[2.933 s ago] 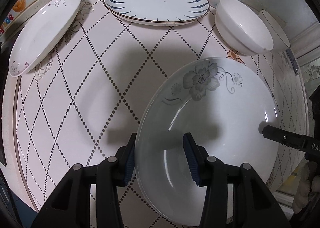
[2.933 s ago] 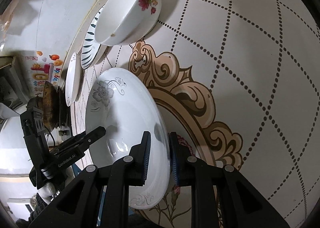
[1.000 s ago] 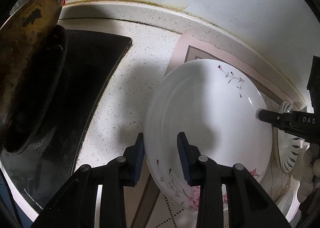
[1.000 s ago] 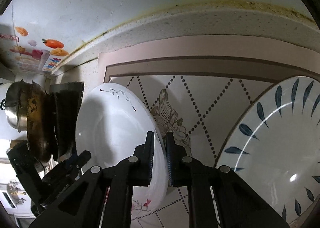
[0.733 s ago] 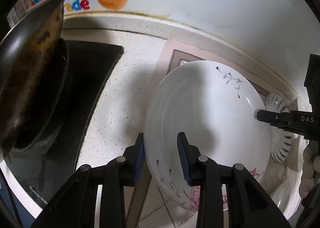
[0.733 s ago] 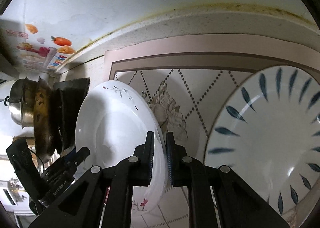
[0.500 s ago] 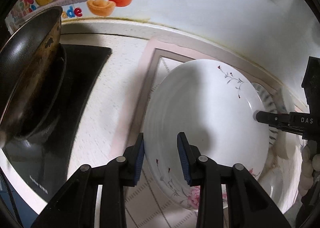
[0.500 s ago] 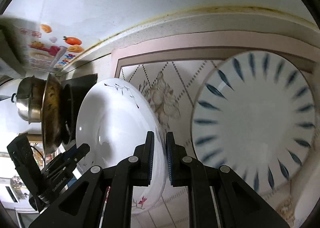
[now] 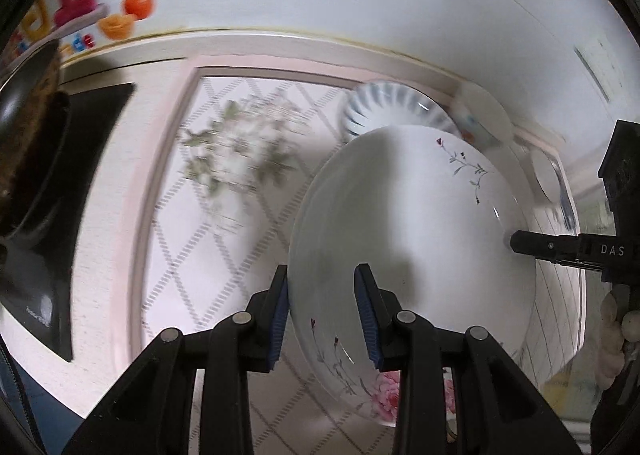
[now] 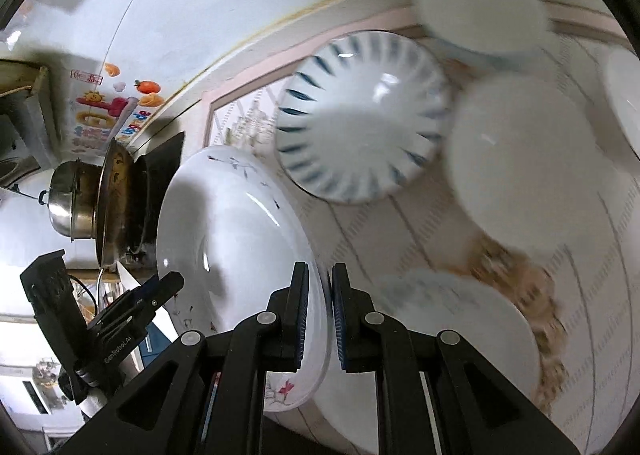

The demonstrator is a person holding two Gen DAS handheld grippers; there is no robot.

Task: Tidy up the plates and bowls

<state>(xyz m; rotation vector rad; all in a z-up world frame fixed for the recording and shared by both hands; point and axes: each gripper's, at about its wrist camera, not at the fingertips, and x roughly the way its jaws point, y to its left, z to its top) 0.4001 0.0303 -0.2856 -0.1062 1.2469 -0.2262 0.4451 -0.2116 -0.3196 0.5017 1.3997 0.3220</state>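
Plates are what both tongs are carrying just now: a single white plate with a pink flower spray [image 9: 412,239] is held between them, lifted clear of the counter. The left gripper [image 9: 322,315] is clamped on the plate's near rim, one blue pad under the edge and one inside the well. The right gripper [image 10: 320,313] is pinched tight on the opposite rim, its pads almost meeting across the thin edge.

Compared with the views from half a second ago, the plate sits the same way in both grips, but the background has swung. The stove top [image 9: 92,159] and dark pan [image 9: 28,143], which filled much of the left view a second ago, have slid to the far left edge. The patterned mat [image 9: 224,191] now fills the middle, and the blue-striped plate [image 10: 360,115] has come well into the right view. Both backgrounds are smeared, so the pair is travelling quickly.

Further out in the right view lie a plain white bowl [image 10: 532,171], another bowl [image 10: 480,11] against the wall, and a pale plate [image 10: 460,319] low on the mat, just beside the right gripper. The blur hides its pattern.

I judge that the flowered plate is being brought away from the stove end toward the other dishes, most likely to be stacked on a plate there. Setting it down needs both grips to lower level and let go together; a lopsided release could knock rim against rim.
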